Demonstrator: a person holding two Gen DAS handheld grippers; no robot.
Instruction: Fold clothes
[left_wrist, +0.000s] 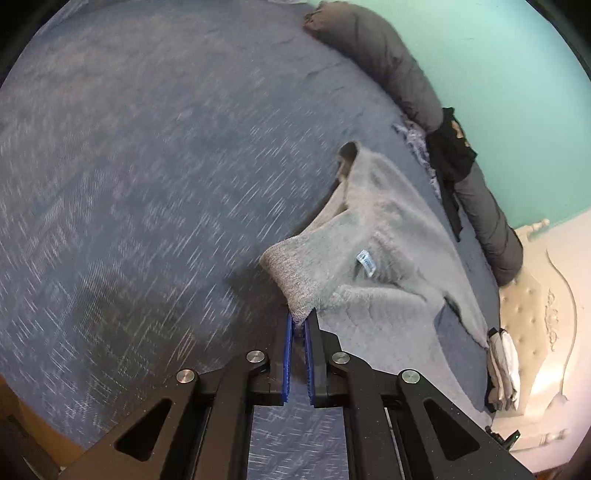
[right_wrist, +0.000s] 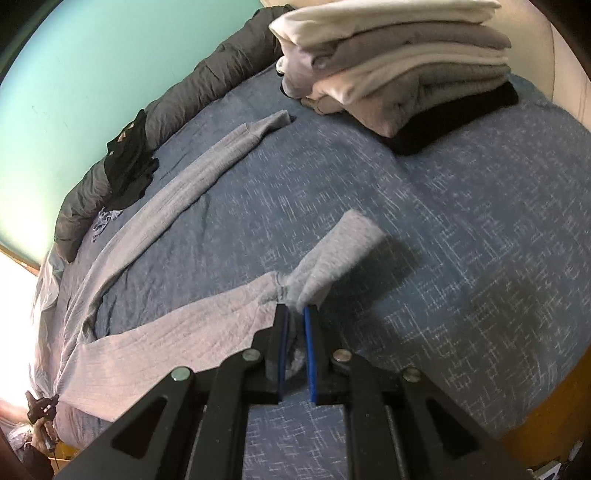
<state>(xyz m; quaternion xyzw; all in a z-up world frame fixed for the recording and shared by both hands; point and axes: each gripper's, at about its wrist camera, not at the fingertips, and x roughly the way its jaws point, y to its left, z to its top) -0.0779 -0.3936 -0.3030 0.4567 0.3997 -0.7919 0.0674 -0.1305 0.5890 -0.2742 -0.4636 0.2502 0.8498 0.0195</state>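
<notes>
Sweater (left_wrist: 373, 236) (grey, label showing) hangs pinched between left gripper (left_wrist: 299, 325) and right gripper (right_wrist: 295, 310), both clamped on it, lifted over the bed (left_wrist: 129, 166) for folding.

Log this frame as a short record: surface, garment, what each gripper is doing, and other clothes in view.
surface: blue patterned bedspread
garment: light grey fleece-lined sweatshirt, partly spread out, one sleeve lying extended toward the stack
left gripper: shut on the sweatshirt's ribbed hem edge
right gripper: shut on a sleeve near its cuff
finished pile: stack of folded white, grey and black clothes on the bedspread
along wall: dark grey rolled quilt with a black garment draped on it
</notes>
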